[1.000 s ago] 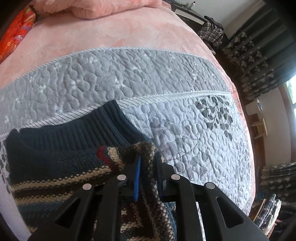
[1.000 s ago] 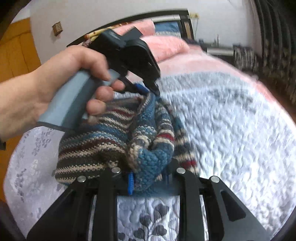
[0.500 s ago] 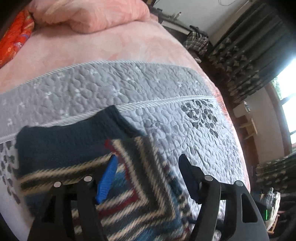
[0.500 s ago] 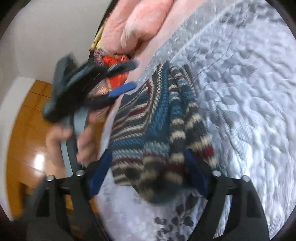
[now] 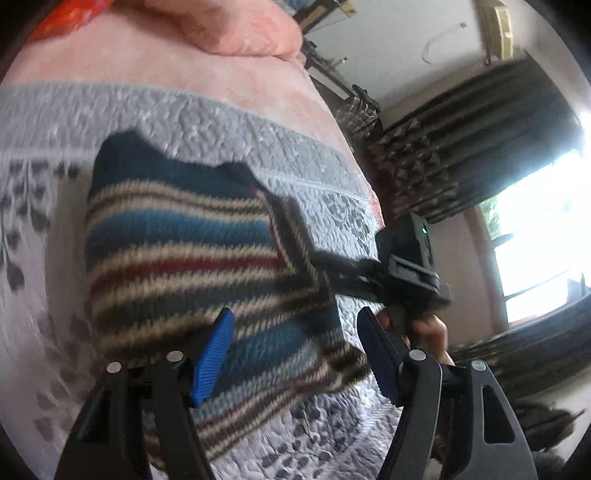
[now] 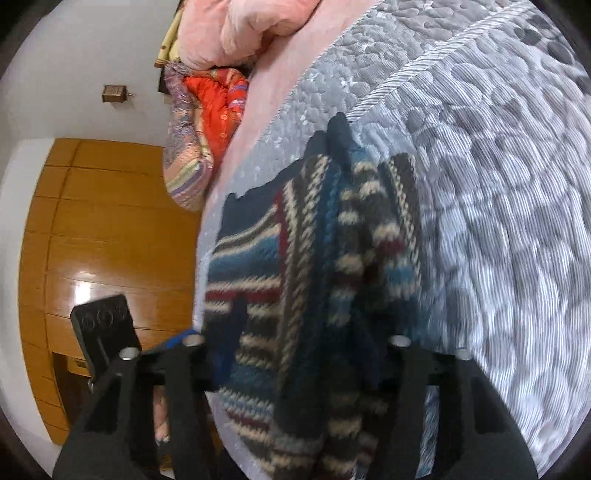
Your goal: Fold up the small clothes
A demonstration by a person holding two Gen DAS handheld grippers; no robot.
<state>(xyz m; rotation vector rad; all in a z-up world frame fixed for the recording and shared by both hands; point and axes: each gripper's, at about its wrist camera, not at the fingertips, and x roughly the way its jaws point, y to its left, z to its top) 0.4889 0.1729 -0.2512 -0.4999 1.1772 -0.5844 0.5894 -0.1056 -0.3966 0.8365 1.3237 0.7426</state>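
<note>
- Left gripper (image 5: 295, 350): jaws spread wide, nothing between them. Blue ribbed pads (image 5: 212, 360) stand apart; the left pad overlaps the knit in view, the right one sits off the garment's right edge. Contact with the fabric cannot be told; frame is motion-blurred.
- Sweater (image 5: 192, 258): one garment, striped knit in blue, cream, dark red and grey with a navy ribbed band at its far end. It lies folded on the grey quilted bedspread (image 5: 229, 122), near the bed's left edge, directly ahead of and beneath the left gripper.
- Right gripper (image 5: 402, 273), seen from the left wrist: black body just beside the sweater's right edge, held in one hand (image 5: 428, 332) whose fingers wrap the grip from below.
- Right wrist view: the right gripper's fingers (image 6: 295, 347) are wide apart, with the sweater (image 6: 317, 258) filling the space between and ahead of them. The fabric hangs loose there and is not pinched. The folded right part of the sweater is bunched in vertical ridges.
- Count: two grippers, one sweater, one hand visible.
- Background: pink bedding (image 5: 236, 29) at the bed's far end; dark curtains (image 5: 461, 147) to the right; wooden floor (image 6: 96, 229) off the bed's left edge.
</note>
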